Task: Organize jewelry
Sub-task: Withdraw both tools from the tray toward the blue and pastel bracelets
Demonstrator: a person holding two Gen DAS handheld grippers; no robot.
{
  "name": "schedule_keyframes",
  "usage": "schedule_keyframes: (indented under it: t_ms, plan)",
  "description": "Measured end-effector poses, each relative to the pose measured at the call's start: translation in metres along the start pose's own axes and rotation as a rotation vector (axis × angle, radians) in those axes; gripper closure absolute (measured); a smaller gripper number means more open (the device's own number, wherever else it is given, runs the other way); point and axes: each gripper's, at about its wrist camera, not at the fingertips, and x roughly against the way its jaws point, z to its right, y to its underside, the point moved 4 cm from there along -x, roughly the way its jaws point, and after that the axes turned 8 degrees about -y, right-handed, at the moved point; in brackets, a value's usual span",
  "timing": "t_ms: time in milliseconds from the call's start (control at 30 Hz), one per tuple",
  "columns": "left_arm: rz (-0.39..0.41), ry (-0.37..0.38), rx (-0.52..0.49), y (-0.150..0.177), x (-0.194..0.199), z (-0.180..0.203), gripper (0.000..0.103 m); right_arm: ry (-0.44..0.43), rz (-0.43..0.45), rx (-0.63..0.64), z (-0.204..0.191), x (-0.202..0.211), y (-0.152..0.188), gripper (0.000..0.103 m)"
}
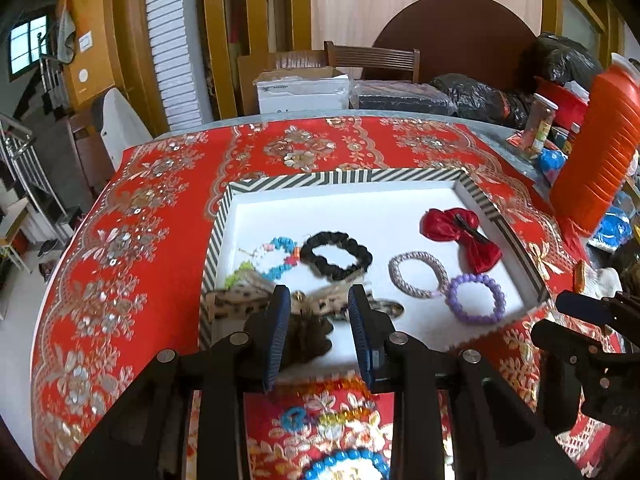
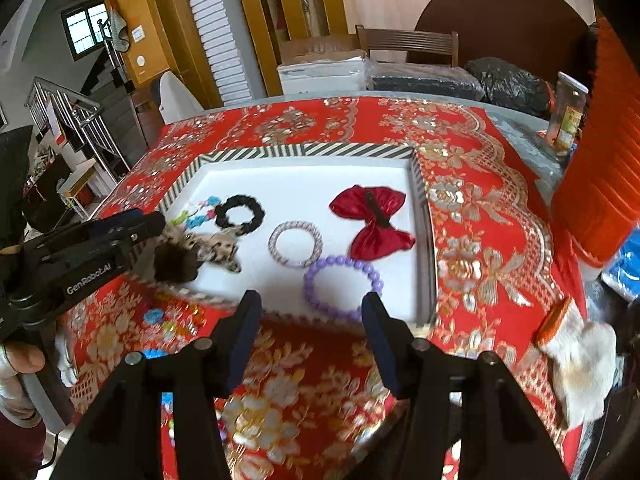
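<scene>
A striped-rim tray [image 1: 340, 178] [image 2: 304, 150] on the red floral cloth holds a multicoloured bead bracelet [image 1: 276, 258], a black scrunchie [image 1: 336, 256] [image 2: 239, 211], a grey hair tie [image 1: 418, 274] [image 2: 295, 244], a purple bead bracelet [image 1: 476, 298] [image 2: 342, 286] and a red bow clip [image 1: 460, 236] [image 2: 372, 220]. My left gripper [image 1: 320, 316] [image 2: 152, 228] is shut on a leopard-print hair bow [image 1: 310, 330] [image 2: 180, 258] with a dark fur pompom, low over the tray's near left corner. My right gripper [image 2: 310, 308] [image 1: 560, 316] stands open and empty, just short of the purple bracelet.
Loose coloured bead pieces [image 1: 324, 412] and a blue bead bracelet [image 1: 348, 466] lie on the cloth in front of the tray. An orange ribbed container [image 1: 600, 140], a jar [image 1: 542, 124] and a white fluffy item [image 2: 580, 364] crowd the right side. Boxes and black bags sit behind.
</scene>
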Motion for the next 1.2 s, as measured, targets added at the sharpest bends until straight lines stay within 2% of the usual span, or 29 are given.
schedule_keyframes:
  t_ms: [367, 733, 1200]
  plan:
    - [0.001, -0.009, -0.012, 0.026, 0.022, 0.004, 0.079, -0.010, -0.003, -0.016, -0.008, 0.019, 0.034, 0.048]
    - [0.004, -0.019, -0.017, 0.040, 0.036, 0.003, 0.079, -0.004, 0.018, -0.018, -0.013, 0.038, 0.044, 0.047]
    - [0.003, -0.023, -0.021, 0.048, 0.042, 0.003, 0.079, -0.021, 0.016, -0.006, -0.025, 0.041, 0.054, 0.046]
